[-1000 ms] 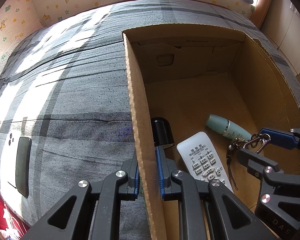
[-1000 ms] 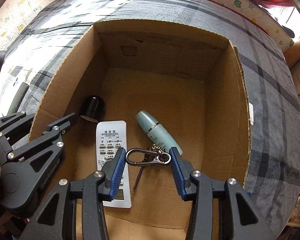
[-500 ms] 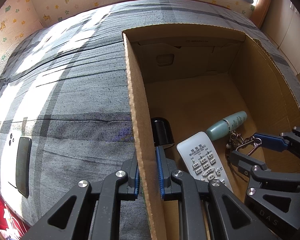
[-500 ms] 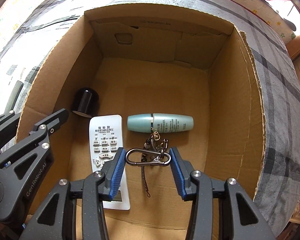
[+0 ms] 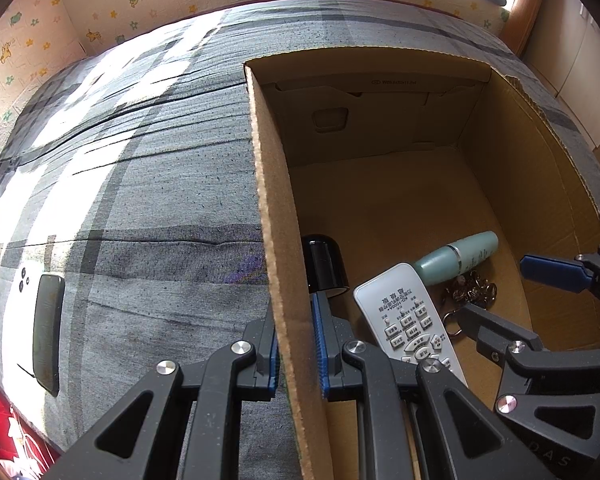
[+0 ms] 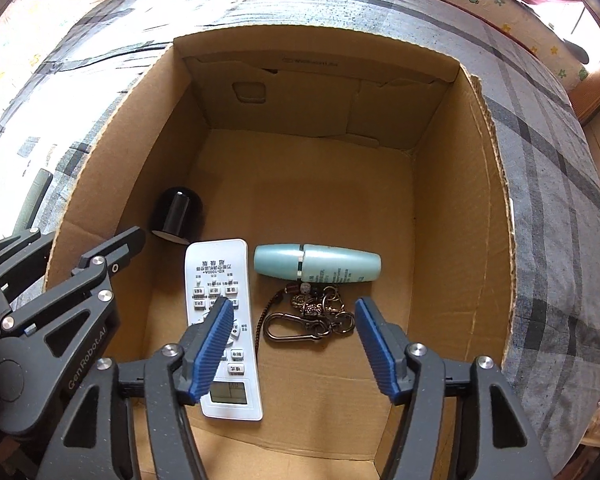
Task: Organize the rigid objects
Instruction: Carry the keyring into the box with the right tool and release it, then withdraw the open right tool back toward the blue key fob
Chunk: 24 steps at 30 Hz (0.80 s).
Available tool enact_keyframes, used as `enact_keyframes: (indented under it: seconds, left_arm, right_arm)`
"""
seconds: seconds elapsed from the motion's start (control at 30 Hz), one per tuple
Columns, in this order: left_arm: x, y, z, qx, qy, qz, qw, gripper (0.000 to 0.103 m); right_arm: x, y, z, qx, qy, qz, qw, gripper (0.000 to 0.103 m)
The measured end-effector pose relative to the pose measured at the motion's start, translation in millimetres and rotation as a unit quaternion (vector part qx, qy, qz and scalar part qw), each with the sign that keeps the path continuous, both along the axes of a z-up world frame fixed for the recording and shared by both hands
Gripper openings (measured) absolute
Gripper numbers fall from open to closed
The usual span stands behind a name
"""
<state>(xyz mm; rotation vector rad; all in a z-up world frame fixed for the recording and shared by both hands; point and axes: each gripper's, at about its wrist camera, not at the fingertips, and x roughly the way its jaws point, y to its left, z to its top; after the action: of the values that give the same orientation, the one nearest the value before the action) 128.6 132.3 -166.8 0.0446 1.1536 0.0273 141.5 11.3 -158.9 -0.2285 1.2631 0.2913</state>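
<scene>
Cardboard box (image 5: pixel 278 240) wall pinched by left gripper (image 5: pixel 296 344); right gripper (image 6: pixel 294 344) opening, keychain (image 6: pixel 308 316) lying free between

Grey plaid bedspread (image 5: pixel 148 184) with a dark smartphone (image 5: pixel 47 332) lying left of the tool; cartoon-print wall padding (image 5: pixel 100 28) beyond.

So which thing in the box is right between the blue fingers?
The keychain. It lies between the opening right gripper; the teal bottle and black cap lie farther away.
</scene>
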Motion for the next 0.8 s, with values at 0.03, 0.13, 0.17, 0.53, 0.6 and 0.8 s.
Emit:
enact_keyframes:
  seconds: [0.03,0.13,0.17,0.53,0.6,0.8]
  left_arm:
    - [-0.4,-0.5,0.1,0.001,0.000,0.000,1.0000,0.015]
    - [-0.3,-0.8,0.0,0.001,0.000,0.000,1.0000,0.015]
    - [-0.2,-0.9,0.0,0.001,0.000,0.000,1.0000,0.015]
    - [-0.2,-1.5,0.7,0.002,0.000,0.000,1.0000,0.015]
    - [0.2,-1.4,0.5,0.003,0.000,0.000,1.0000,0.015]
    - [0.3,-1.3,0.2,0.004,0.000,0.000,1.0000,0.015]
  right_arm:
    - [-1.8,1.0,3.3,0.002,-0.003,0.001,1.000,0.072]
    - [-5.1,1.9,14.0,0.004,-0.015,0.003,1.000,0.074]
    - [-6.5,2.4,18.3,0.002,-0.023,0.005,1.000,0.075]
    - [-17.3,-14.8,61.3,0.021,-0.052,-0.013,0.998,0.083]
    - [-17.4,-22.4,69.2,0.026,-0.060,-0.021,0.998,0.090]
    - [-15.5,-53.0,88.6,0.032,-0.082,-0.048,0.995,0.100]
